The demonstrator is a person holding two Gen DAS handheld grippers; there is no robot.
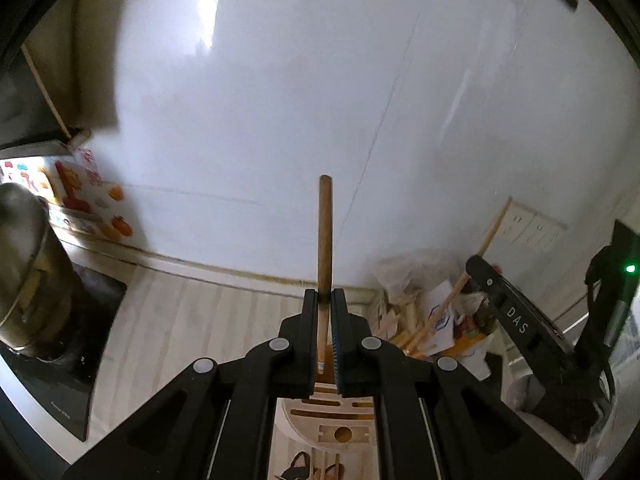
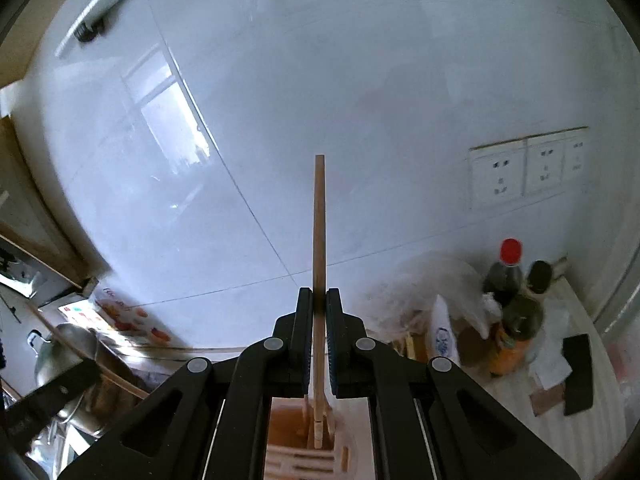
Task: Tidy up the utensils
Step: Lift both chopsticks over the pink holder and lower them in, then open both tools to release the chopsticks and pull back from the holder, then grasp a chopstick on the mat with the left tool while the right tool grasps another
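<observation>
My left gripper (image 1: 324, 296) is shut on a round brown wooden handle (image 1: 325, 236) that stands upright between its fingers. Below it sits a pale wooden utensil holder (image 1: 332, 420) with slots and a round hole. My right gripper (image 2: 319, 294) is shut on a thin pale wooden stick (image 2: 319, 220), also upright, whose lower end reaches into the holder (image 2: 312, 452) below. The right gripper's body (image 1: 532, 344) shows at the right of the left wrist view. The lower ends of both utensils are partly hidden by the fingers.
A white tiled wall (image 1: 320, 100) fills both views. A steel pot (image 1: 28, 272) on a black cooktop (image 1: 68, 380) stands left. Bags and packets (image 1: 424, 304) lie against the wall. Sauce bottles (image 2: 512, 300) and wall sockets (image 2: 528, 168) are at right.
</observation>
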